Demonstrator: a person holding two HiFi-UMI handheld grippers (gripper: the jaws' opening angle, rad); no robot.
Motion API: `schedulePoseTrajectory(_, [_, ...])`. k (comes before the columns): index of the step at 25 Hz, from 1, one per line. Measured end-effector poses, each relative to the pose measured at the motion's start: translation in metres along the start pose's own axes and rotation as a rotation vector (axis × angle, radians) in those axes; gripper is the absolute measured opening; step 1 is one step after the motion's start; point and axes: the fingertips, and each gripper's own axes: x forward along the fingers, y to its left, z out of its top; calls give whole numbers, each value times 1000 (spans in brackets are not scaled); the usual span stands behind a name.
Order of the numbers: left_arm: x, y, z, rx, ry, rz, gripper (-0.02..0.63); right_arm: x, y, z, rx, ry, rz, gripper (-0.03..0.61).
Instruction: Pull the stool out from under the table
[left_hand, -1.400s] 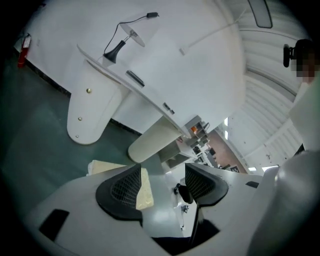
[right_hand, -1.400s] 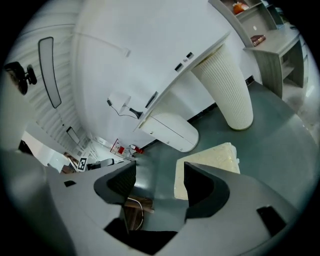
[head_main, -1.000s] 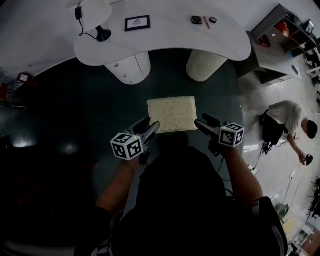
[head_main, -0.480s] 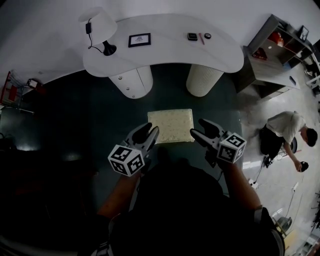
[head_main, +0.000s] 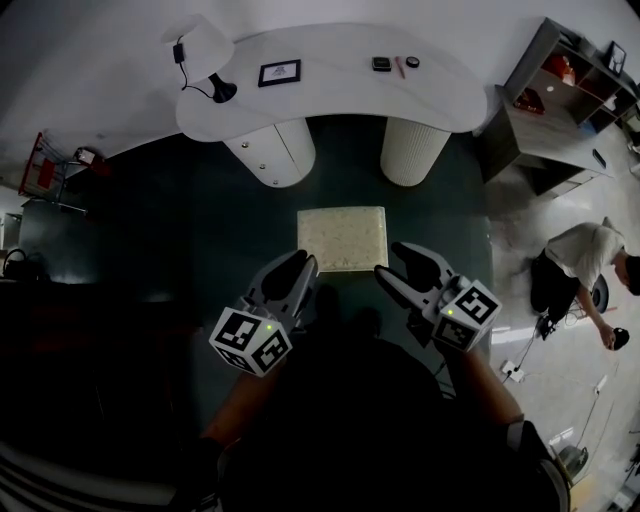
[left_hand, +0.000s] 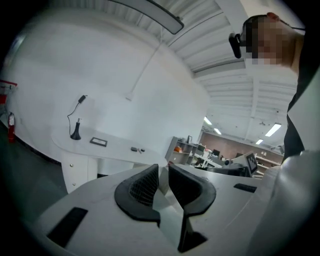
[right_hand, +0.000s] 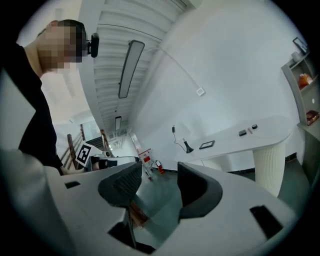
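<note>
The stool (head_main: 342, 238), with a cream speckled square top, stands on the dark floor in front of the white curved table (head_main: 330, 95), apart from its two legs. My left gripper (head_main: 300, 264) hovers just short of the stool's near left corner. Its jaws are closing to a narrow gap with nothing between them, as the left gripper view (left_hand: 163, 172) shows. My right gripper (head_main: 392, 262) hovers off the near right corner. Its jaws are also closing, are still wide apart, and hold nothing (right_hand: 160, 175). Neither gripper touches the stool.
The table carries a lamp (head_main: 205, 50), a picture frame (head_main: 279, 72) and small items (head_main: 392, 64). Its legs (head_main: 270, 150) (head_main: 413, 150) stand beyond the stool. A shelf unit (head_main: 560, 80) is at the right, a person (head_main: 580, 265) crouches on the floor, and a red cart (head_main: 45, 165) is at the left.
Both grippers have drawn back from the stool's near corners toward my body and tilted up. Both pairs of jaws have narrowed, the left much more.
</note>
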Motion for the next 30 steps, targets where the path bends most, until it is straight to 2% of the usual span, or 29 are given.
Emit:
schedulePoseTrajectory(6, [-25,-13,15,92,-15,30,60,0,37,16,-108,-14,35,204])
schedulePoseTrajectory(11, [-44,-6,34,92,-52,1,52,15,61,22,-156,-6,10,166])
schedulePoseTrajectory(16, [-79,24,54,129,-74,-12,43,53,94,28,-175,-46,-31,125])
schedulePoseTrajectory(21, [-122,74,67,165,-68,21,32,103,131,26,-169,-76,-73,78])
schedulePoseTrajectory(24, [-141,96,70,188,-58,6,28,126,147,24,-154,-90,-103,55])
schedulePoseTrajectory(30, [-153,114,78,187,-65,-6,25,139,160,20,-163,-93,-152,31])
